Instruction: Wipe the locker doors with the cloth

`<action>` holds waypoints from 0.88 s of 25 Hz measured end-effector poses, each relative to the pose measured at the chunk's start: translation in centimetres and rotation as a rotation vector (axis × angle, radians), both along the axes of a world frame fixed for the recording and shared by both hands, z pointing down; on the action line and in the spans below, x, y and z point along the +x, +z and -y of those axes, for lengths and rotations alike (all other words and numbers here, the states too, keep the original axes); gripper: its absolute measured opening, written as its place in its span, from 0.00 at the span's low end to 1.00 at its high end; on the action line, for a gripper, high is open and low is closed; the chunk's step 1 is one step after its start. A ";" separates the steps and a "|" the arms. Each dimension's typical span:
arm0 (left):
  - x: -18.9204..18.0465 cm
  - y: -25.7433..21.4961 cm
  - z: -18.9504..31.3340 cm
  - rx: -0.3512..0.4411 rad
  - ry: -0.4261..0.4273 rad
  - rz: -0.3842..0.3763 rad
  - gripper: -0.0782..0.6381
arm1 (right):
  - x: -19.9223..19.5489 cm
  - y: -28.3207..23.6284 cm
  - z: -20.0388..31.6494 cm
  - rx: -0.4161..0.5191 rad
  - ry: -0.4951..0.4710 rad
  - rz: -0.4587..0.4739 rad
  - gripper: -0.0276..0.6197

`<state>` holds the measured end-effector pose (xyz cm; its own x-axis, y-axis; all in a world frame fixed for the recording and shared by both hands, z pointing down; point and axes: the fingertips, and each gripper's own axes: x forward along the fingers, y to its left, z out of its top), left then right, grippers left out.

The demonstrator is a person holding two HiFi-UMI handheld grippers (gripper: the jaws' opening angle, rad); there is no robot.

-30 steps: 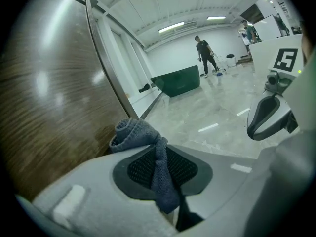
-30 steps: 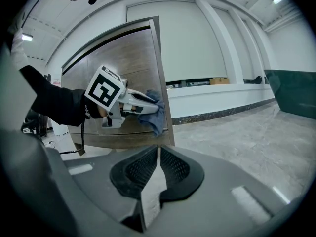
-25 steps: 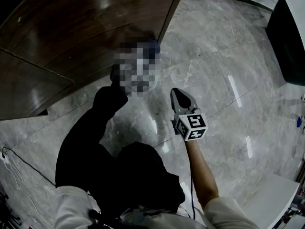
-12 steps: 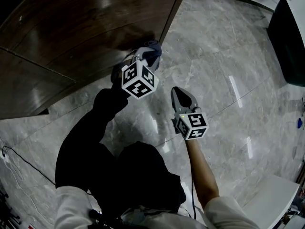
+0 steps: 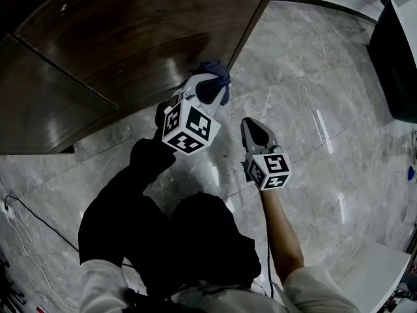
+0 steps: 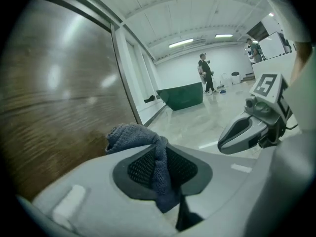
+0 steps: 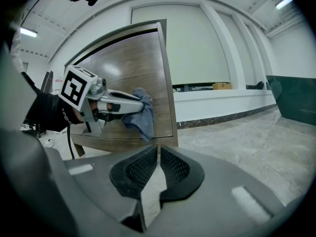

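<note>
Looking steeply down in the head view: left gripper [image 5: 207, 91] reaches out to the dark wood locker door [image 5: 130, 44], with a blue-grey cloth [image 5: 214, 75] bunched at its tip close to the door's right edge. Contact between cloth and wood cannot be told from this angle. Right gripper [image 5: 251, 126] hangs just beside the left one, over the marble floor [image 5: 313, 77] and apart from the door. Left gripper view: jaws clamped on the cloth, one fold running down between the pads, a wad spilling over the left jaw toward the wood panel. A person [image 6: 205, 73] stands far off across the hall. Right gripper view: jaws closed together, nothing between them. Ahead, the cloth appears to lie against the door face near its right edge, gripped at the left gripper's tip.
</note>
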<state>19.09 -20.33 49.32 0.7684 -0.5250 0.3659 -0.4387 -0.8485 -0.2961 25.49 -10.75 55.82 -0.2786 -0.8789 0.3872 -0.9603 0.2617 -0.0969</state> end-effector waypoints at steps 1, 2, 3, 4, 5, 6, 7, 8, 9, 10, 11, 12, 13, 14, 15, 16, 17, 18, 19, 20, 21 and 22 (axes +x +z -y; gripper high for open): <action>-0.5 -0.8 -0.7 0.009 0.007 -0.015 0.20 | -0.3 -0.3 0.0 0.004 -0.001 -0.004 0.08; -1.2 -1.7 -1.3 0.016 0.013 -0.032 0.20 | -0.6 -0.6 0.0 0.010 -0.003 -0.009 0.08; -1.9 -2.6 -2.0 0.022 0.018 -0.052 0.20 | -1.0 -1.0 0.1 0.017 -0.007 -0.015 0.08; -2.8 -3.6 -2.7 0.027 0.021 -0.075 0.20 | -1.4 -1.4 0.1 0.024 -0.012 -0.022 0.08; -3.7 -4.6 -3.5 0.031 0.023 -0.097 0.20 | -2.0 -2.0 0.2 0.032 -0.020 -0.030 0.08; -4.8 -5.6 -4.2 0.034 0.022 -0.117 0.20 | -2.6 -2.6 0.4 0.038 -0.028 -0.038 0.08; -6.0 -6.8 -4.9 0.036 0.018 -0.135 0.20 | -3.2 -3.4 0.5 0.043 -0.036 -0.047 0.08; -7.3 -8.1 -5.6 0.039 0.011 -0.150 0.20 | -3.8 -4.3 0.7 0.046 -0.042 -0.054 0.08; -8.6 -9.5 -6.3 0.041 0.000 -0.161 0.20 | -4.4 -5.4 0.8 0.045 -0.049 -0.059 0.08; -9.9 -11.1 -7.1 0.037 -0.016 -0.168 0.20 | -5.0 -6.7 0.9 0.040 -0.057 -0.062 0.07; -11.1 -12.7 -7.9 0.026 -0.035 -0.173 0.20 | -5.6 -8.2 0.8 0.031 -0.069 -0.064 0.07; -12.2 -14.5 -8.8 0.009 -0.054 -0.176 0.20 | -6.1 -10.0 0.6 0.021 -0.082 -0.068 0.06; -13.2 -16.4 -9.7 -0.008 -0.070 -0.180 0.20 | -6.5 -11.9 0.4 0.013 -0.094 -0.073 0.05; -14.2 -18.5 -10.6 -0.024 -0.085 -0.185 0.20 | -6.9 -14.0 0.1 0.007 -0.105 -0.078 0.05; -15.3 -20.7 -11.5 -0.040 -0.101 -0.191 0.20 | -7.4 -16.2 -0.2 0.000 -0.116 -0.082 0.05; -16.5 -23.1 -12.4 -0.055 -0.122 -0.197 0.20 | -8.0 -18.5 -0.6 -0.009 -0.129 -0.084 0.05; -17.8 -25.6 -13.1 -0.068 -0.148 -0.203 0.20 | -8.6 -20.7 -1.0 -0.019 -0.143 -0.086 0.05; -19.2 -28.4 -13.5 -0.078 -0.180 -0.208 0.20 | -9.3 -23.0 -1.3 -0.030 -0.157 -0.087 0.05; -20.6 -31.3 -13.8 -0.086 -0.216 -0.216 0.20 | -9.8 -25.4 -1.6 -0.040 -0.171 -0.088 0.05; -21.8 -34.3 -14.0 -0.093 -0.252 -0.225 0.20 | -10.2 -27.9 -1.9 -0.045 -0.184 -0.088 0.05; -22.9 -37.3 -14.2 -0.100 -0.283 -0.233 0.20 | -10.6 -30.6 -2.1 -0.047 -0.194 -0.089 0.05; -23.9 -40.2 -14.5 -0.103 -0.308 -0.237 0.20 | -11.0 -33.3 -2.5 -0.048 -0.202 -0.089 0.05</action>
